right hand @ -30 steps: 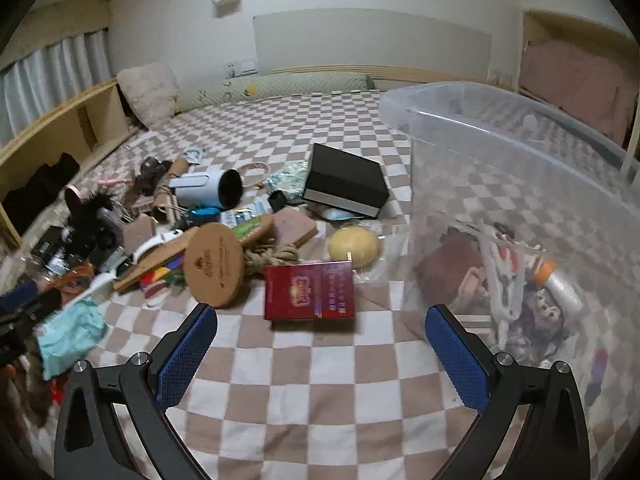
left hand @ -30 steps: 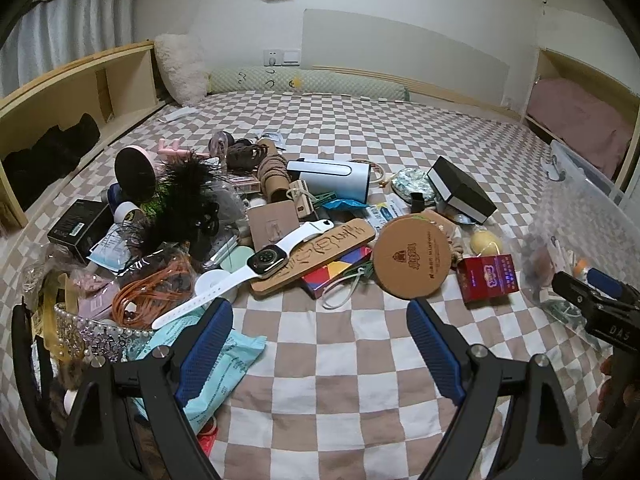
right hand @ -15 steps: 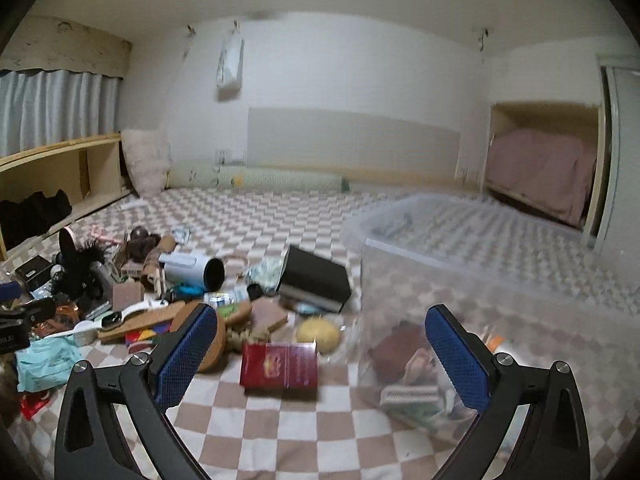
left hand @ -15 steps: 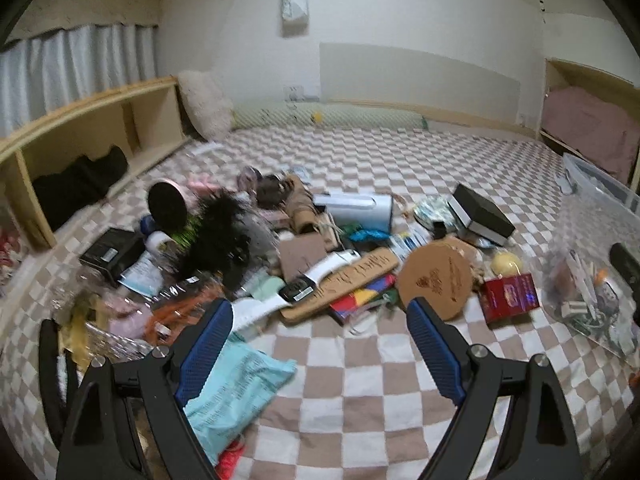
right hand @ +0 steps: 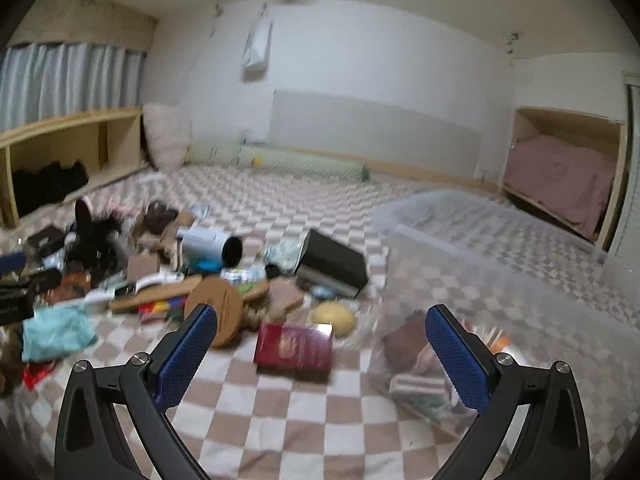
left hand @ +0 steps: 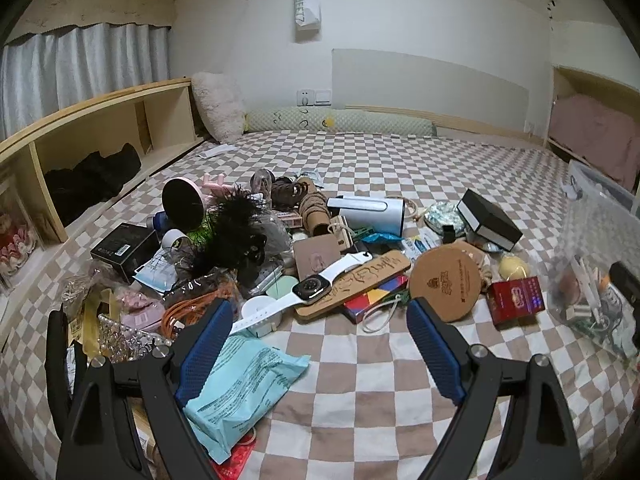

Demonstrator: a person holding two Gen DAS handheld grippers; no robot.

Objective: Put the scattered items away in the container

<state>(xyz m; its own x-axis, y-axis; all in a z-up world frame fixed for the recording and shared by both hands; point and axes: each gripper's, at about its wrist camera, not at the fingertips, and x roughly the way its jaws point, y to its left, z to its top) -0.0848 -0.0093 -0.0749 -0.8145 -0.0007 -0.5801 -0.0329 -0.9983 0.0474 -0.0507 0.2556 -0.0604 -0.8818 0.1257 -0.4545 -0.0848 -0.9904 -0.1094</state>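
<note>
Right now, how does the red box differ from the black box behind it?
The red box lies flat; the black box sits tilted. The red box is thin and glossy; the black box is thicker, with a pale band along its side. Both rest on the checkered bed, outside the container.

A brown-and-white checkered bed (left hand: 360,392) carries a scattered heap at left and a clear plastic container (right hand: 500,280) at right.

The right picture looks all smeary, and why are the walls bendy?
Right wrist view: motion blur smears the red box and clear bin, though the right hand-held gripper looks sharp. Left wrist view: crisp, the watch reads clearly. Both views: the fisheye lens bends walls and darkens the corners.
</note>
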